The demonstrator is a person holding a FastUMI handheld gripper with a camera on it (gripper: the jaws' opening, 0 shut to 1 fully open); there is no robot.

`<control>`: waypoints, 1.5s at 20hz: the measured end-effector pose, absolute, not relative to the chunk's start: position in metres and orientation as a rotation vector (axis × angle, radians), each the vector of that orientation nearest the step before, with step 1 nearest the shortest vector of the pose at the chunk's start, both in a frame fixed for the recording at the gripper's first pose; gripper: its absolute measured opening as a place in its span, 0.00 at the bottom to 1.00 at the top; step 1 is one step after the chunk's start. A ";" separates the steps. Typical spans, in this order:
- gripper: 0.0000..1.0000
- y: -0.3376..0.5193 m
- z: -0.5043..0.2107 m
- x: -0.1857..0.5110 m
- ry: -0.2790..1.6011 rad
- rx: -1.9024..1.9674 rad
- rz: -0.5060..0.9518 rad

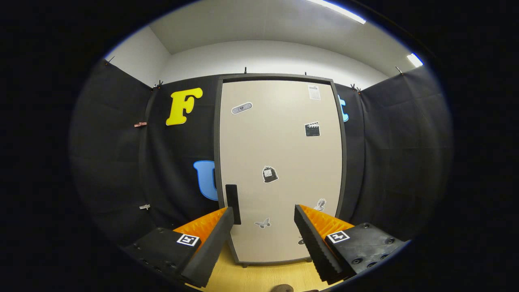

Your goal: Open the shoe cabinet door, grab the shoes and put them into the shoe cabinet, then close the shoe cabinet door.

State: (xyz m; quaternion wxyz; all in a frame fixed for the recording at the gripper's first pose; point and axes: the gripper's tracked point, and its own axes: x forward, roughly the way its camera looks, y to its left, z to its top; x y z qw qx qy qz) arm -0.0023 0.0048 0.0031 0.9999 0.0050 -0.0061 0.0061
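A tall shoe cabinet (279,170) stands upright straight ahead, its pale beige door shut inside a dark frame. Several small stickers dot the door. A dark vertical handle (233,202) sits on the door's lower left side, just beyond my left finger's tip. My gripper (263,215) is open, with a wide gap between the fingers and nothing held. Both fingers (211,247) point at the lower part of the door from a short distance. A small brown rounded edge (282,288), possibly a shoe, peeks in on the floor below the fingers.
The cabinet stands on a light wooden floor (263,275). Black cloth walls (397,162) close in behind it and on both sides, held by small clips. White wall and ceiling lights are above.
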 end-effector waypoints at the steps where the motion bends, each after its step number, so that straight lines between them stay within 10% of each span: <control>1: 0.98 0.008 0.001 -0.002 -0.008 0.012 0.017; 30: 0.89 0.073 -0.094 0.187 0.124 0.079 -0.006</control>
